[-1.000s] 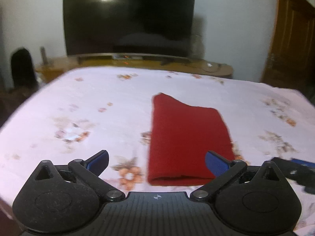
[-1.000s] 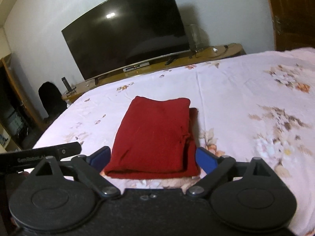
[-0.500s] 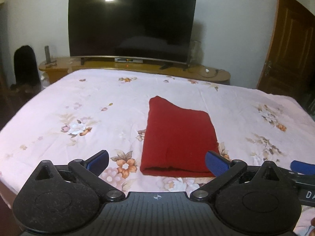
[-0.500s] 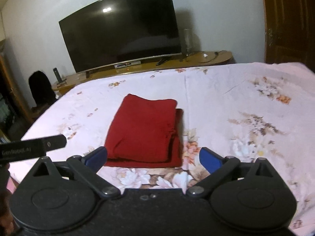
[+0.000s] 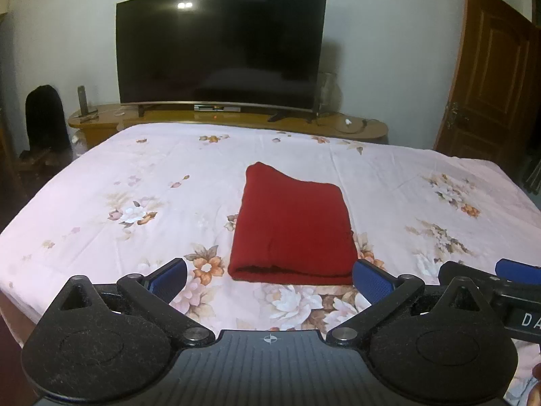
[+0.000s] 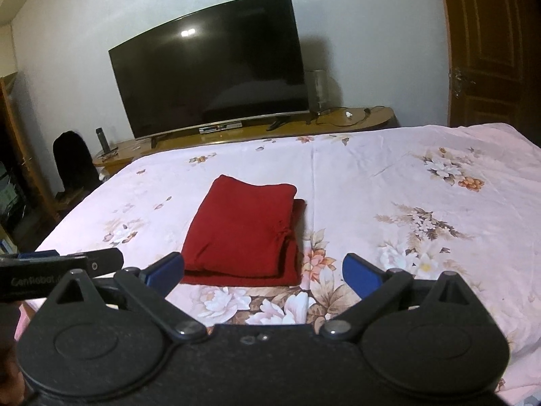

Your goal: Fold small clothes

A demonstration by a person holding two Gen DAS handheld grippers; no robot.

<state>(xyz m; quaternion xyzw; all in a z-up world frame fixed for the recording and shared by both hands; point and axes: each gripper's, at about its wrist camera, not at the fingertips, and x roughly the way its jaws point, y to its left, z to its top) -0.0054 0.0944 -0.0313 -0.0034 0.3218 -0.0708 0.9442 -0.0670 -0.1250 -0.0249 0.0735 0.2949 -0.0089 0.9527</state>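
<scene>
Both the left gripper (image 5: 269, 278) and right gripper (image 6: 263, 271) are standing wide open, gripping nothing. The folded red garment (image 5: 291, 229) is lying on the floral bedsheet (image 5: 142, 182).

bedsheet (image 5: 135, 182) clear round red cloth (image 5: 290, 223)

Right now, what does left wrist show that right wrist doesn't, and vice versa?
Only left wrist: the left gripper open, the cloth's rolled near edge.

Only right wrist: the right gripper open, a lower layer sticking out along the cloth's right side.

Both: folded red cloth flat on the floral bedsheet, touched by neither gripper; television behind.
</scene>
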